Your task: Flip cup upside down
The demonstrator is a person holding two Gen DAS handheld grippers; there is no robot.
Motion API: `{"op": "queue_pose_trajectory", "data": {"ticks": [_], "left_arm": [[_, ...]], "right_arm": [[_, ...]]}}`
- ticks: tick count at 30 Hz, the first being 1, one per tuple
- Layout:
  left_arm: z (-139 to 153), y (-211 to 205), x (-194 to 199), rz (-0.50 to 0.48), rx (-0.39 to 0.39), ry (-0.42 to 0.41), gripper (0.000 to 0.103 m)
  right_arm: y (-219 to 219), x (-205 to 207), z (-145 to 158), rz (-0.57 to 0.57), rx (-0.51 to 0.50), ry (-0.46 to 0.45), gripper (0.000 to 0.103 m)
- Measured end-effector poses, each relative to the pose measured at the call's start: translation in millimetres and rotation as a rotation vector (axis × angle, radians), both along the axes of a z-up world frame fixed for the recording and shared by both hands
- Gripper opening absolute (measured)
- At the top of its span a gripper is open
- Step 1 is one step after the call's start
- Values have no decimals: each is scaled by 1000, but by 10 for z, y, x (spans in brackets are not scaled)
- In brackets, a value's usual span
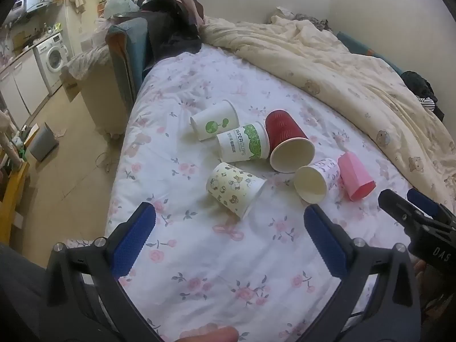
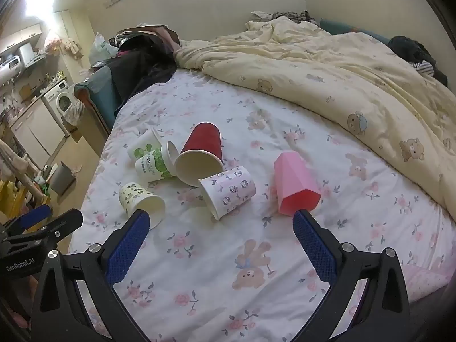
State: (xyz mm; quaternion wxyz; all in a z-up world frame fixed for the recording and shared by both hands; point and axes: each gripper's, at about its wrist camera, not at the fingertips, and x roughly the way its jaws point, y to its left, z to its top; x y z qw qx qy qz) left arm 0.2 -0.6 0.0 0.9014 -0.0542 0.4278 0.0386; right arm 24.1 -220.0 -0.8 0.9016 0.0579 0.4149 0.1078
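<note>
Several cups lie on their sides on the floral bed sheet (image 1: 199, 256): a red cup (image 1: 287, 139) (image 2: 203, 149), a pink faceted cup (image 1: 356, 178) (image 2: 295, 185), a white purple-print cup (image 1: 319, 179) (image 2: 228, 189), a yellow cartoon cup (image 1: 235, 189) (image 2: 141, 201), a white "PAPERCUPS" cup (image 1: 243, 142) (image 2: 155, 165) and a white green-logo cup (image 1: 215, 124) (image 2: 144, 146). My left gripper (image 1: 229, 216) is open and empty, just short of the yellow cup. My right gripper (image 2: 221, 222) is open and empty, near the pink and purple-print cups; it also shows in the left wrist view (image 1: 410, 199).
A cream bear-print duvet (image 2: 342, 79) is bunched along the back and right of the bed. Dark clothes and a bag (image 1: 171, 28) pile at the far end. The bed's left edge drops to the floor, with a grey bin (image 1: 44, 142) and a washing machine (image 1: 52, 57).
</note>
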Motion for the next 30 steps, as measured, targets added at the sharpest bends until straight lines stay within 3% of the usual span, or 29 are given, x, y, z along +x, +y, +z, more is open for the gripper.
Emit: {"op": "queue_pose_trajectory", "data": {"ticks": [3, 4, 30], "left_arm": [[1, 1, 1, -2, -6, -2, 103], [0, 2, 0, -2, -7, -3, 103], [9, 43, 2, 8, -3, -3, 103]], "right_arm": [[33, -16, 2, 8, -9, -6, 103], [-33, 19, 6, -7, 37, 19, 103], [6, 7, 2, 5, 25, 17, 103]]}}
